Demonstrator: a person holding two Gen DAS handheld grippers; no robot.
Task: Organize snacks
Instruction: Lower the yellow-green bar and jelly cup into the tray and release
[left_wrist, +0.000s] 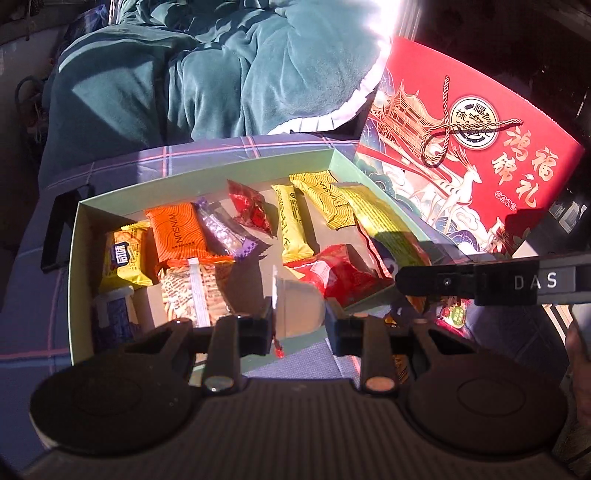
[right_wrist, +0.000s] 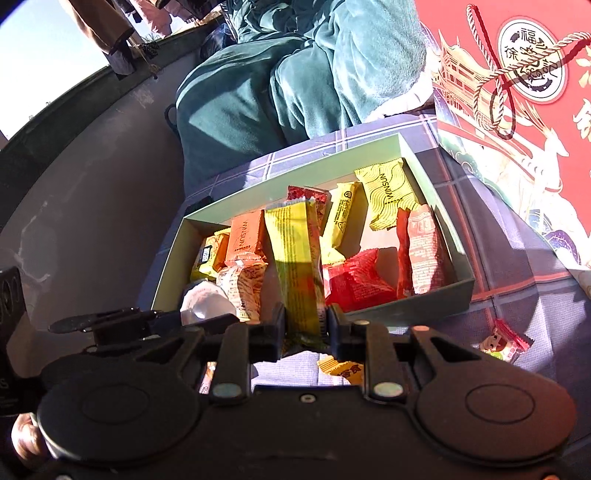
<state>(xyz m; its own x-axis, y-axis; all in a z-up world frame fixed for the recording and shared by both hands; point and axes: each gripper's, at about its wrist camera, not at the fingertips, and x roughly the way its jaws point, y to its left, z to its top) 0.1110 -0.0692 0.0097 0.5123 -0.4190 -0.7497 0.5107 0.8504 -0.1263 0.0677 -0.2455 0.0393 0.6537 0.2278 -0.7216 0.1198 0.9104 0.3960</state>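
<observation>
A pale green open box (left_wrist: 207, 157) (right_wrist: 436, 306) holds several snack packets: an orange packet (left_wrist: 177, 232), yellow packets (left_wrist: 291, 225), a red packet (left_wrist: 340, 273). My left gripper (left_wrist: 299, 317) is shut on a translucent jelly cup (left_wrist: 299, 310) over the box's near edge. My right gripper (right_wrist: 306, 325) is shut on a long yellow packet (right_wrist: 295, 258) and holds it above the box's middle; the packet also shows in the left wrist view (left_wrist: 384, 225), with the right gripper's finger (left_wrist: 480, 282) beside it.
A red gift-box lid (left_wrist: 480, 147) (right_wrist: 517, 92) with a cord leans right of the box. Loose snacks lie on the plaid cloth: a small yellow one (right_wrist: 343, 369) and a red-edged one (right_wrist: 506, 339). A teal blanket (left_wrist: 184, 74) lies behind.
</observation>
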